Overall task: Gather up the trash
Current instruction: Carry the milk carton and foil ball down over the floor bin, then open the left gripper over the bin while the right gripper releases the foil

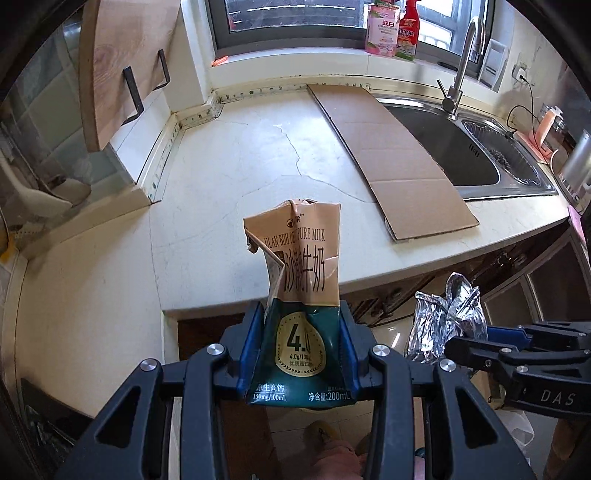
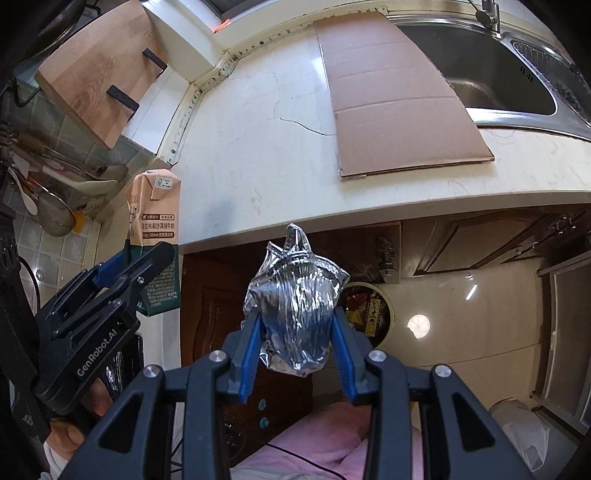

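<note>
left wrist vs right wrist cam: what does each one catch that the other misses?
Left wrist only: the window sill with a pink bottle and a red spray bottle, and the whole faucet.

Right wrist only: a round trash bin on the floor below the counter edge.

Both: the crushed milk carton clamped in the left hand-held gripper, the foil wad clamped in the right hand-held gripper, the flat cardboard, the sink.
</note>
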Tool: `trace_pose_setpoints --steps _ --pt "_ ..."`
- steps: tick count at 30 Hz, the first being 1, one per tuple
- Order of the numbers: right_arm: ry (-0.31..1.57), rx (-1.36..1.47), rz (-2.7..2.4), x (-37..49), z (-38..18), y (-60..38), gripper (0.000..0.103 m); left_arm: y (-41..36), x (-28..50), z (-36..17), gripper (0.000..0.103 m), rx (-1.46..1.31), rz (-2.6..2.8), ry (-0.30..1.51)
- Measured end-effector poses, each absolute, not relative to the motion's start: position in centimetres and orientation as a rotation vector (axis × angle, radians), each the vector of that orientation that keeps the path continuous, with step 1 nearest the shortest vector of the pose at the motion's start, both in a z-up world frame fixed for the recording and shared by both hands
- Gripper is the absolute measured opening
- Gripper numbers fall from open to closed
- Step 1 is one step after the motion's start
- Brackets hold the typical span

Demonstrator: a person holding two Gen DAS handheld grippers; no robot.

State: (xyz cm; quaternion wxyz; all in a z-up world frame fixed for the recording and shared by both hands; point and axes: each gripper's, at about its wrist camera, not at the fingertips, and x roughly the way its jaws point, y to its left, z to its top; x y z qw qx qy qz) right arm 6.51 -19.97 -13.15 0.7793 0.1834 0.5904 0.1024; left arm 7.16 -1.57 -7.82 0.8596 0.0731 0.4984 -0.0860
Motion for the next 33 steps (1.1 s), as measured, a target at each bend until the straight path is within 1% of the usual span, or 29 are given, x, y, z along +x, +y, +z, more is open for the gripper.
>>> trace_pose_setpoints --steps 4,9,13,19,23,29,33 --pt "1.283 0.353 0.240 5.4 -14.0 -20.1 0.036 -1.3 4.4 -10.4 0.037 0.090 -0.155 1.087" --pt "1.296 0.267 0.254 3.7 -17.0 -19.5 0.036 -1.3 2.4 -16.0 0.037 0.025 -0.124 1.180" --pt "1.333 0.209 0.258 2.2 -21.8 -18.4 0.036 -1.1 1.4 -21.4 0.037 -0.009 -0.115 1.240" --pt "1.464 0.196 0.243 1.8 -32.1 -17.3 0.036 -0.3 1.6 -30.2 0.037 -0.119 -0.112 1.332" --pt "1.508 0.203 0.236 2.7 -37.8 -17.0 0.036 -0.1 2.6 -35.3 0.037 -0.138 -0.117 1.358" --pt "1.527 0.240 0.232 4.9 -44.8 -16.9 0.037 0.0 4.4 -41.6 0.037 -0.157 -0.129 1.410" --pt "1.543 0.267 0.222 6.6 -47.9 -16.7 0.038 0.1 5.3 -44.5 0.038 -0.155 -0.115 1.442"
